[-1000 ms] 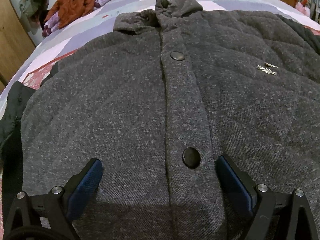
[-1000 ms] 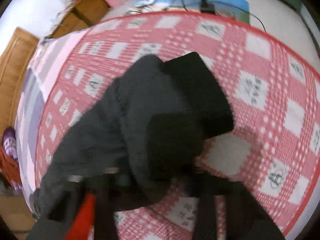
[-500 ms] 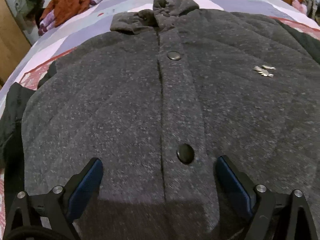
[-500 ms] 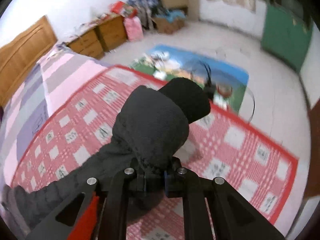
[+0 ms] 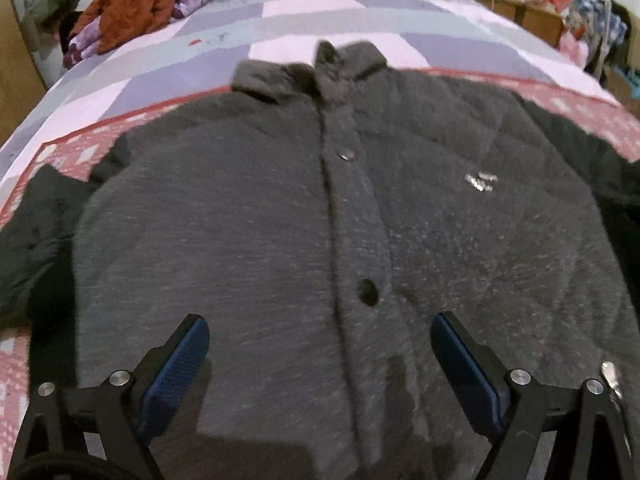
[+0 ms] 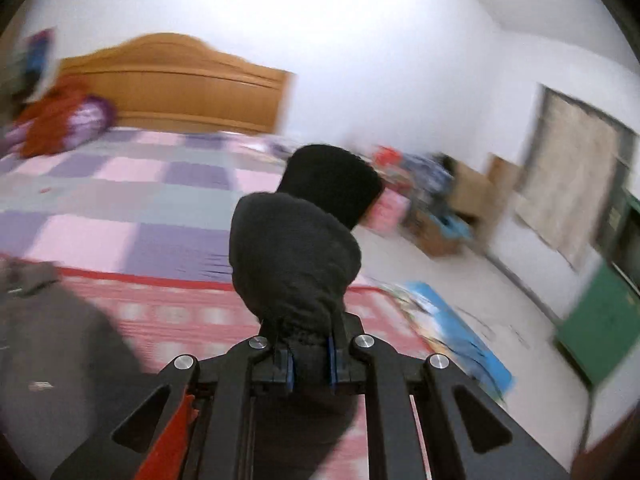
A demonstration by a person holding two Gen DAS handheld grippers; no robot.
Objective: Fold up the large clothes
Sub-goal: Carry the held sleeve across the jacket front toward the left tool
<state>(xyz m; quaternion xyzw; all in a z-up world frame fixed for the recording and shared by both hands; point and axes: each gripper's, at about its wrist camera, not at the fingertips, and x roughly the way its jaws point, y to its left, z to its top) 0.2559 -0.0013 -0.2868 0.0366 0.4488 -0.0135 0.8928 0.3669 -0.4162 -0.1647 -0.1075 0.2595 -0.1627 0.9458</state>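
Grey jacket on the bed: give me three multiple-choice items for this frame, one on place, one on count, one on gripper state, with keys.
1. Where does the orange garment lie?
A. by the headboard, at the far left corner of the bed
B. on the jacket's collar
C. on the floor mat

2. How many round snap buttons show on the jacket front in the left wrist view?
A. none
B. two
C. five

3. What is the right gripper doing?
A. standing wide open over the bed
B. shut on the sleeve cuff
C. holding a pillow

Key: 1 A, it sits heaped at the bed's far corner. 2 B, one upper and one lower on the placket. 3 B, dark fabric is pinched between its fingers.
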